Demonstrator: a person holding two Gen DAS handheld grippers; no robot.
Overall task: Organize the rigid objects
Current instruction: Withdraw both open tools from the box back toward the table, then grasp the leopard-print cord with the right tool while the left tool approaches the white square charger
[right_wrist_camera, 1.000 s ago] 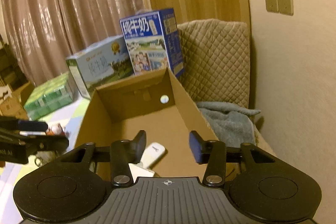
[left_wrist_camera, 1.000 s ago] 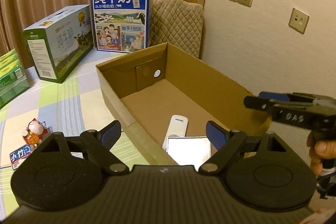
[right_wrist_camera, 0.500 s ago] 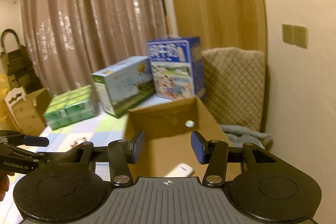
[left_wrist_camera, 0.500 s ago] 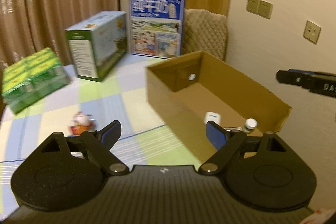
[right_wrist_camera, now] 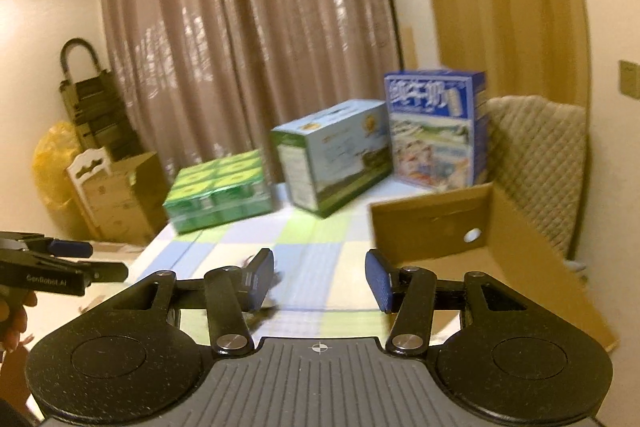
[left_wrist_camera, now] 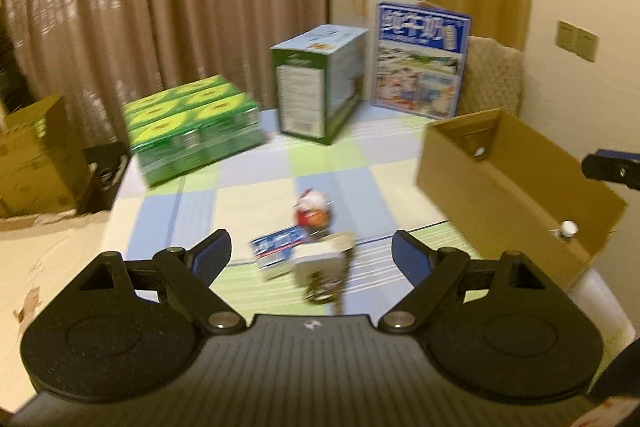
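- Brown cardboard box (left_wrist_camera: 500, 163) is sitting open-topped at the right of the checked worktop (left_wrist_camera: 256, 187), with a small white-capped bottle (left_wrist_camera: 568, 227) showing at its near corner.
- Left hand-held gripper (left_wrist_camera: 311, 255) is hovering with jaws spread wide, grasping nothing, above a red-and-white figurine (left_wrist_camera: 311, 207), a blue-and-white packet (left_wrist_camera: 280, 242) and a blurred pale object with dark keys (left_wrist_camera: 324, 267).
- Right hand-held gripper (right_wrist_camera: 319, 281) is empty, its jaws released with a gap between.

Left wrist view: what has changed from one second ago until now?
The view swung away from the cardboard box toward the small items on the checked cloth. The left tongs took hold of nothing and stayed wide open. The items and the box kept their places.
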